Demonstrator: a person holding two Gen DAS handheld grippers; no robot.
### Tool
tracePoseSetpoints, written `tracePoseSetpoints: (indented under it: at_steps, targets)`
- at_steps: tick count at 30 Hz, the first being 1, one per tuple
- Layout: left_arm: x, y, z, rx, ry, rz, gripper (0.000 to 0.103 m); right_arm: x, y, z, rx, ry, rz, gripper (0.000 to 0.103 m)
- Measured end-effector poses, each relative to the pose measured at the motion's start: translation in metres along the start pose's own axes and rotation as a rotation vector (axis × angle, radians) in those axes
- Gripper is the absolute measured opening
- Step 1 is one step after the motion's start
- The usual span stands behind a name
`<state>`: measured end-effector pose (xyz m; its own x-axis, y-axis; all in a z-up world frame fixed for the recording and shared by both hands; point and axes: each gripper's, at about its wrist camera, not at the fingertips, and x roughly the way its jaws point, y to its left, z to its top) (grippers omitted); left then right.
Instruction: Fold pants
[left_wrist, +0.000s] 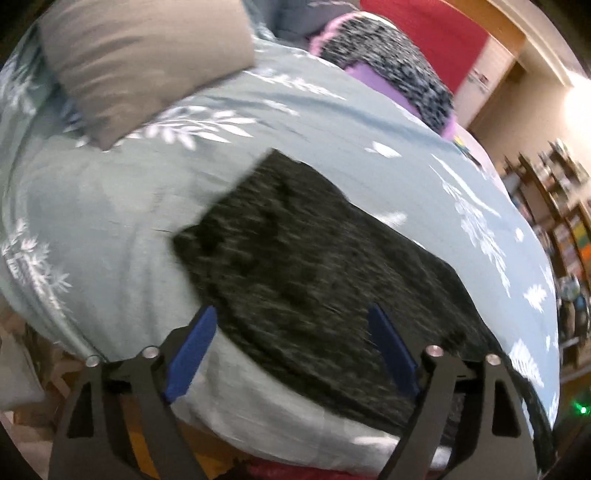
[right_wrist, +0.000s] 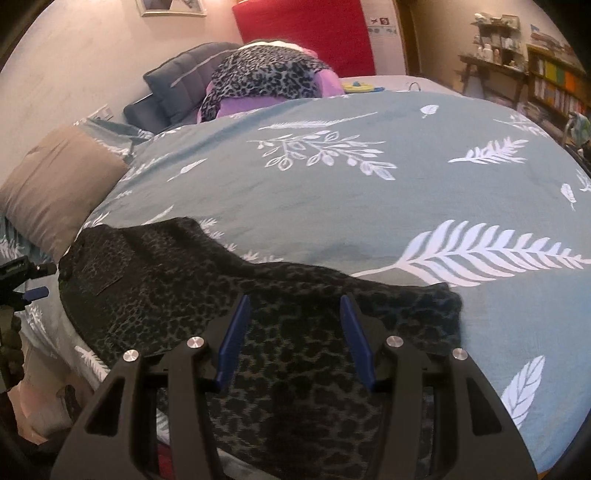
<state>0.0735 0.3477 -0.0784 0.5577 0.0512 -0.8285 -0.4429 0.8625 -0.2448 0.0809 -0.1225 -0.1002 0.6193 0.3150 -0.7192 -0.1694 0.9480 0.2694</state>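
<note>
In my right view the pants (right_wrist: 258, 295) lie on the duvet (right_wrist: 369, 192) at lower left, a cushion (right_wrist: 55, 188) to their upper left.

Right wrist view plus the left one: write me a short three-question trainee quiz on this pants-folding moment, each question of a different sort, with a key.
1. True or false: the right hand-held gripper is clamped on the pants.
2. What do the pants lie on?
A. a bare wooden floor
B. a leaf-print duvet
C. a tan pillow
3. Fill in: in the left wrist view, the left hand-held gripper stands ____, with nothing between its blue pads.

Key:
1. False; its pads stand apart above the fabric.
2. B.
3. Open.
</note>
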Motion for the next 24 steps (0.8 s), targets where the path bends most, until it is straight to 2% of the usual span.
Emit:
tracePoseSetpoints:
  at_steps: [10, 13, 20, 24]
  targets:
    - [0.028, 0.052, 0.019, -0.166, -0.007, 0.047, 0.085, 0.009, 0.026, -0.002, -0.059, 0.038, 0.03, 0.052]
    - [0.037, 0.06, 0.023, -0.2, -0.006, 0.021, 0.088, 0.012, 0.03, -0.002, -0.072, 0.051, 0.029, 0.053]
    - [0.039, 0.058, 0.027, -0.226, -0.013, -0.103, 0.088, 0.017, 0.039, -0.001, -0.07, 0.065, 0.047, 0.053]
    - [0.043, 0.06, 0.027, -0.238, -0.017, -0.124, 0.084, 0.018, 0.043, -0.002, -0.086, 0.072, 0.051, 0.053]
